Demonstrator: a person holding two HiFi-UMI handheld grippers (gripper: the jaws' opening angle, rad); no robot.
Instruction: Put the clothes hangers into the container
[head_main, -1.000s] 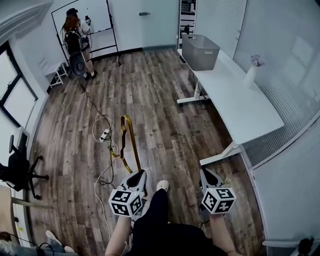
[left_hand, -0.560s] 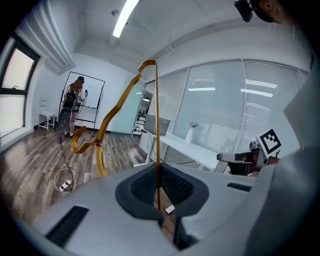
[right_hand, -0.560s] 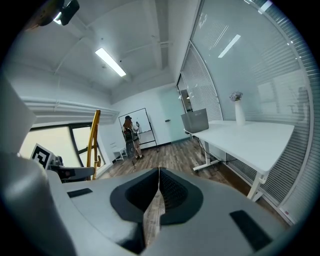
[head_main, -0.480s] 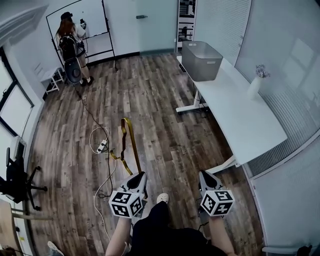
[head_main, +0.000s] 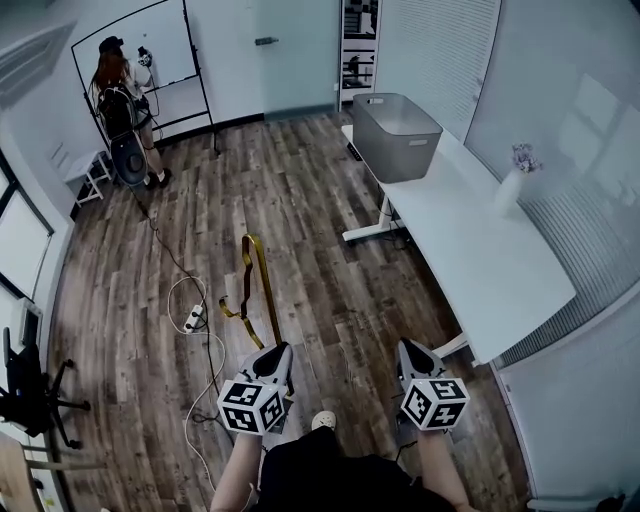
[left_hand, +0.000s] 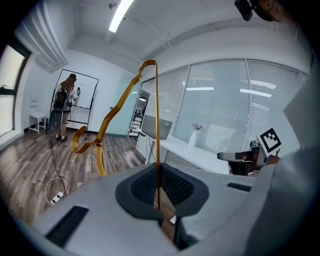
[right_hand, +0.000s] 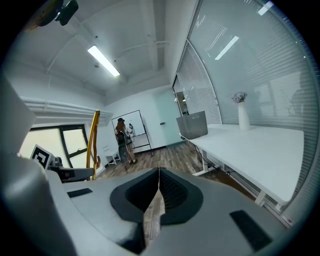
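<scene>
Left hand-held gripper (head_main: 274, 352) at lower centre clenched on gold hanger (left_hand: 119, 104) above wood floor (head_main: 300, 200), right hand-held gripper (head_main: 411, 352) closed and empty, grey container (head_main: 395, 135) on white tabletop (head_main: 480, 240), upper right

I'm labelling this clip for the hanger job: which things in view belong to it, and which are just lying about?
Job: gold hanger, clamped in the left gripper; grey container on the white table.
Just there: vase, power strip, office chair, whiteboard; right gripper, shut and empty.
</scene>
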